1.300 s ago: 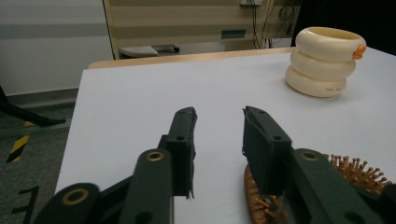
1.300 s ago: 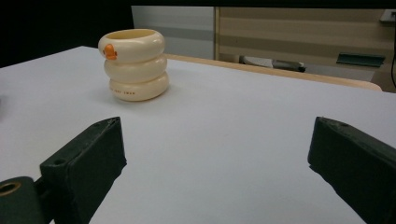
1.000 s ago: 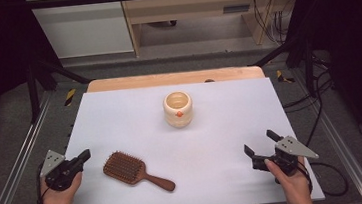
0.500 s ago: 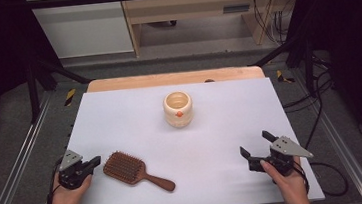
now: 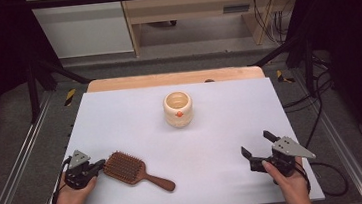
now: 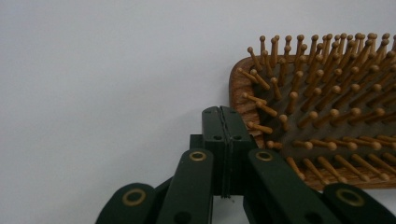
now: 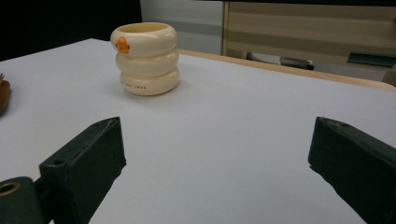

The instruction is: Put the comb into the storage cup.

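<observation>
A wooden paddle hairbrush (image 5: pixel 134 171) lies bristles up near the table's front left, its handle pointing right and toward the front edge. My left gripper (image 5: pixel 100 165) is shut, with its tips against the brush's left end. In the left gripper view the closed jaws meet beside the brush head (image 6: pixel 327 112), nothing between them. A cream ribbed cup (image 5: pixel 178 109) with an orange mark stands upright at the table's middle. My right gripper (image 5: pixel 257 146) rests open at the front right, with the cup (image 7: pixel 145 58) far ahead of its spread jaws.
The white tabletop (image 5: pixel 120 123) has a wooden strip (image 5: pixel 174 78) along its far edge. Metal frame rails (image 5: pixel 19 163) run down both sides. A cable (image 5: pixel 326 168) trails off the right gripper over the table's right edge.
My left hand has slid right and down to the brush's left end. The right hand has hardly shifted. Brush and cup stay where they were.
</observation>
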Action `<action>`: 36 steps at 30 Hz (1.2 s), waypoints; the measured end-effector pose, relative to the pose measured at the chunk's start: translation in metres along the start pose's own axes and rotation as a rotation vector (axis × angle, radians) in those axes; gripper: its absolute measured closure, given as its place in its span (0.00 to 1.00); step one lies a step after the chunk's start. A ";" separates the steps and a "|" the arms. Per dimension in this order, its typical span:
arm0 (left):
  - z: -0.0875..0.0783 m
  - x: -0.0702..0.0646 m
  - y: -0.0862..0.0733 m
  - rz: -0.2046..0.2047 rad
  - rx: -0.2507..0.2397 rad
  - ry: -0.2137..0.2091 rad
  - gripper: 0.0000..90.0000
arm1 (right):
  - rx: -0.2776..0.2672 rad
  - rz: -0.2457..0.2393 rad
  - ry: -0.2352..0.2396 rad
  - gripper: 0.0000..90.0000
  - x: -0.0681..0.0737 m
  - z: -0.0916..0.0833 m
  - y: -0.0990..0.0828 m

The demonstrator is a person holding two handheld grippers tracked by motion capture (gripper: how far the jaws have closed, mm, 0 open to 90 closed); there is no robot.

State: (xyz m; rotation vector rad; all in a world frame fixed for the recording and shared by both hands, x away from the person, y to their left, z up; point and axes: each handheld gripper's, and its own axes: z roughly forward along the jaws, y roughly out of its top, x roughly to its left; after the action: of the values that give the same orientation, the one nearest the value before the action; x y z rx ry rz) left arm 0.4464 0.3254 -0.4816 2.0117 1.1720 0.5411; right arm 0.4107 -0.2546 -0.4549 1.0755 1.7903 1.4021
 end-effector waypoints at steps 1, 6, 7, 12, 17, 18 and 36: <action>0.000 0.000 0.000 -0.002 0.001 -0.002 1.00 | 0.000 0.000 0.000 0.05 0.000 0.000 0.000; -0.001 -0.001 0.000 -0.011 0.007 -0.002 1.00 | 0.002 0.000 0.002 0.05 0.001 -0.001 0.000; -0.001 -0.001 0.000 -0.011 0.008 -0.004 1.00 | 0.005 -0.002 0.001 0.05 0.002 -0.002 0.000; 0.001 -0.010 0.002 0.002 0.023 -0.019 1.00 | 0.014 0.000 0.002 0.05 0.004 -0.001 0.001; 0.004 -0.023 0.005 0.022 0.032 -0.040 1.00 | 0.032 -0.008 0.009 0.05 0.007 0.000 0.002; 0.004 -0.026 0.006 0.027 0.034 -0.042 1.00 | 0.032 -0.008 0.009 0.05 0.007 0.000 0.002; 0.007 -0.044 0.011 0.070 0.051 -0.086 1.00 | 0.033 -0.006 0.010 0.06 0.011 -0.002 0.003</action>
State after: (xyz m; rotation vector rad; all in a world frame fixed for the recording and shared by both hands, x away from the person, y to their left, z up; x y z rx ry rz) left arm 0.4355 0.2812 -0.4774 2.1041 1.0772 0.4590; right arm 0.4051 -0.2456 -0.4512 1.0809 1.8284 1.3806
